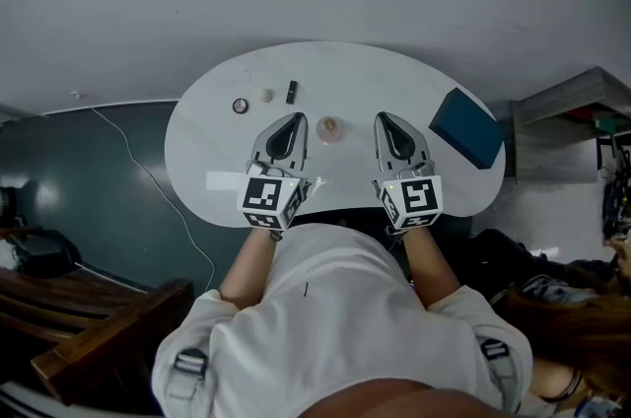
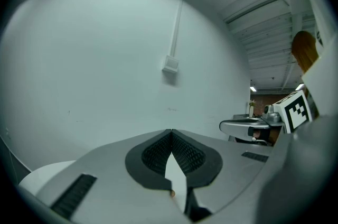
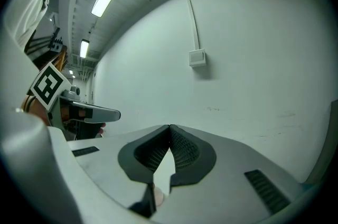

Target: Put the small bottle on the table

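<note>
From the head view, a small pinkish round object [image 1: 330, 129], possibly the small bottle seen from above, stands on the white oval table [image 1: 394, 76] between my two grippers. My left gripper [image 1: 297, 119] hovers just left of it, shut and holding nothing. My right gripper [image 1: 381, 118] hovers just right of it, also shut and empty. In the left gripper view the jaws [image 2: 170, 133] meet at the tip and point at a bare wall. The right gripper view shows its jaws [image 3: 169, 128] closed the same way. The pinkish object does not show in either gripper view.
A dark-rimmed round thing [image 1: 241, 105], a small beige piece [image 1: 266, 96] and a short black piece [image 1: 291, 92] lie at the table's far left. A blue box [image 1: 468, 127] rests at the right edge. A cable [image 1: 138, 170] runs over the dark floor on the left.
</note>
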Demonstrator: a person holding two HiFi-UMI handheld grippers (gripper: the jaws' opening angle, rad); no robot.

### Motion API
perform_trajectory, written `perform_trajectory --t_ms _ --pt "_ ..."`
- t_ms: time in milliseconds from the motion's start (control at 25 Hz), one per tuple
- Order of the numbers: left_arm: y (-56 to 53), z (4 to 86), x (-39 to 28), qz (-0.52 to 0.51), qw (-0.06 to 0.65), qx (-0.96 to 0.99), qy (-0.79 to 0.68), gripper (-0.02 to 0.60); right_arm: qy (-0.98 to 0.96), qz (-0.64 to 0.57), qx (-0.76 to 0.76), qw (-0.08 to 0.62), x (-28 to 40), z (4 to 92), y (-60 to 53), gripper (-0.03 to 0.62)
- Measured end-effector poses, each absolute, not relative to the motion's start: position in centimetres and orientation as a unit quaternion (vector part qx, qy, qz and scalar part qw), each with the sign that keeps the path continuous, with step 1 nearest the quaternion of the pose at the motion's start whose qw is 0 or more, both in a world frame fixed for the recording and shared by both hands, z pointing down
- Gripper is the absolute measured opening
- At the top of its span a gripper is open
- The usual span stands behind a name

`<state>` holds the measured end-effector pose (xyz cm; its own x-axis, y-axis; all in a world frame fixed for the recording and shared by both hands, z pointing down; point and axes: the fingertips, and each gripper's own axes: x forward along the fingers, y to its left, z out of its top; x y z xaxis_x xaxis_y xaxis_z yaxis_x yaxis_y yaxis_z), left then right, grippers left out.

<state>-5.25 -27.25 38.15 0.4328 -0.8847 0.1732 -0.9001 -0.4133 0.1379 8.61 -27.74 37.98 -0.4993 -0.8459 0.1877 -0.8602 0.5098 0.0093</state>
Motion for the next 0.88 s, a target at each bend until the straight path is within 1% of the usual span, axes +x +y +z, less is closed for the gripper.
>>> perform_trajectory --t_ms 880 --pt "-26.2 39.6 -5.8 0.048 0.114 0.844 -0.522 0.012 -0.851 0.048 0.513 0.100 9.2 39.0 -26.8 -0.003"
